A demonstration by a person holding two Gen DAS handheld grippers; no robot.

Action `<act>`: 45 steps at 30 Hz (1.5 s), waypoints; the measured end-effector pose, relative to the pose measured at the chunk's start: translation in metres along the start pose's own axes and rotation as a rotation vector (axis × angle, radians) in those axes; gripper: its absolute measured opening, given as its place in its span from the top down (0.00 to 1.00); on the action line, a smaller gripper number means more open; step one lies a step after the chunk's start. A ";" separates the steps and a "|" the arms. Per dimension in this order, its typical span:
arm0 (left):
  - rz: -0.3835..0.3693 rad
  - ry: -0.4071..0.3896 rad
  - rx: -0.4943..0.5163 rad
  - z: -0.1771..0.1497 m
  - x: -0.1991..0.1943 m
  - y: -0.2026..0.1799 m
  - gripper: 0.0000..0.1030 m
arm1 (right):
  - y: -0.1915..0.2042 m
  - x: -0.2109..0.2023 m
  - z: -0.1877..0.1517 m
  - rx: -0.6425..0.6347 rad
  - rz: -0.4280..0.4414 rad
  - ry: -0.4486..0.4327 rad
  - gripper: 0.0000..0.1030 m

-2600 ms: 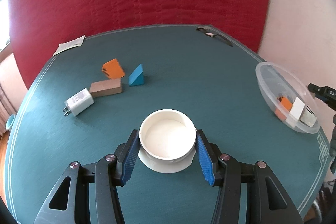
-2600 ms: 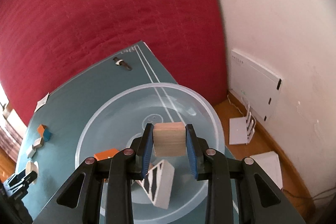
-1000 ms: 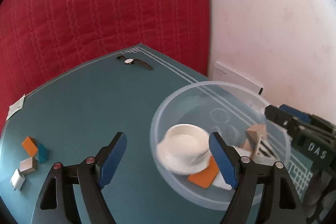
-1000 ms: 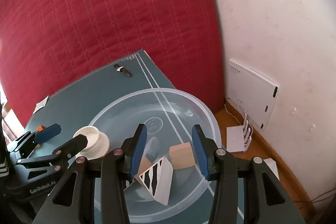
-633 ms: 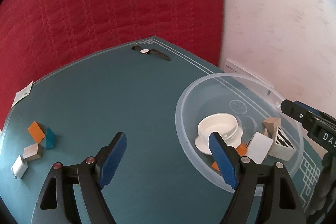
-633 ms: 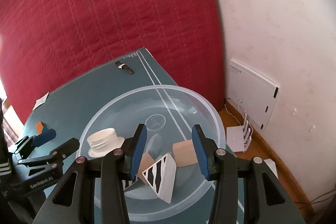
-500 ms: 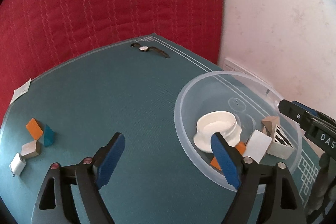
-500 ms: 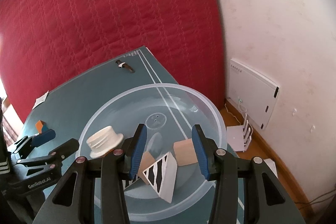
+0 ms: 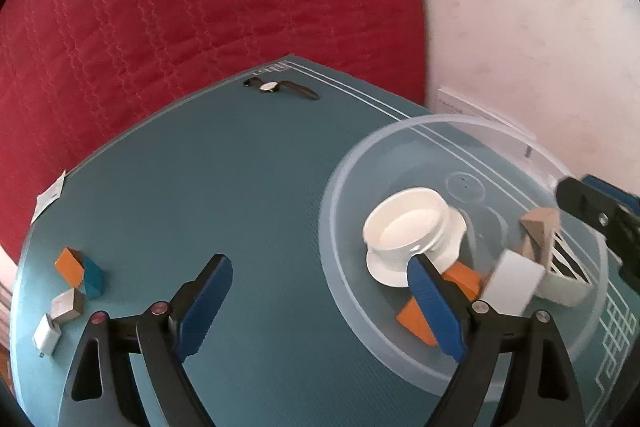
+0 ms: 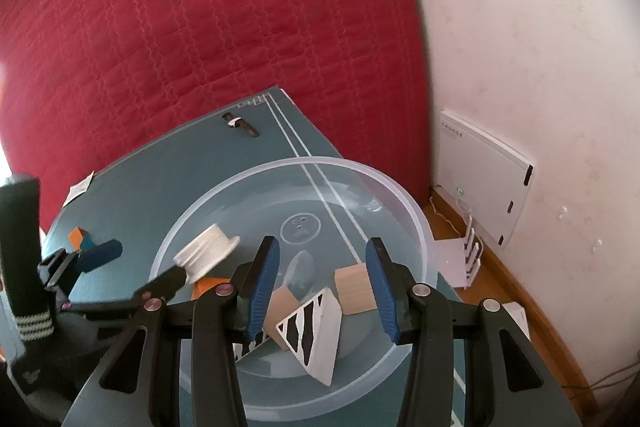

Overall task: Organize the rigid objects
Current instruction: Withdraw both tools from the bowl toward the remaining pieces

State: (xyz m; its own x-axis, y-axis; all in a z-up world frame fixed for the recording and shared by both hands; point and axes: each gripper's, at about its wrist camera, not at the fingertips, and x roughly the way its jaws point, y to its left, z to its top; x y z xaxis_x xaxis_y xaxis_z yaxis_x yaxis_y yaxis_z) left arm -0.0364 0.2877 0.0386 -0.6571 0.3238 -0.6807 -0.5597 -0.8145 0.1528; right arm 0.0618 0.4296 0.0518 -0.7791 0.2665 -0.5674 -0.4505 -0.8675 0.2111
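Clear round plastic bowl (image 9: 340,227) sits near table's right edge w/ white flanged plastic cap (image 9: 412,239), orange block (image 9: 416,319), striped white wedge (image 10: 316,331) & tan wood blocks inside. Left gripper (image 9: 320,303) jaws have just been opening, now wide, nothing btwn; right gripper (image 10: 322,285) over bowl, jaws apart, not touching anything. Farther left: white charger (image 9: 47,335), wood, orange & blue blocks on teal table (image 9: 240,187); wristwatch (image 9: 280,89) at far edge.

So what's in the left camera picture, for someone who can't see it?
A clear bowl on a teal table holds a white cap and blocks. The left gripper is open and empty, and four small things wait at far left.
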 end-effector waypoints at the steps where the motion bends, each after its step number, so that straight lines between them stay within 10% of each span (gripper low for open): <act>1: 0.004 0.000 -0.006 0.001 0.001 0.002 0.11 | 0.000 0.000 0.000 0.000 0.000 0.000 0.55; 45: -0.013 -0.054 -0.182 -0.024 -0.045 0.065 0.01 | 0.056 -0.008 -0.023 -0.156 0.024 -0.038 0.46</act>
State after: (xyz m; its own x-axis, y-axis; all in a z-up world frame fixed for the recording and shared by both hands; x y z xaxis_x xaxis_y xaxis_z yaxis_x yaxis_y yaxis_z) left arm -0.0313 0.2083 0.0622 -0.6797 0.3561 -0.6412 -0.4706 -0.8823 0.0089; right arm 0.0526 0.3689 0.0499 -0.8059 0.2584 -0.5326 -0.3609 -0.9277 0.0959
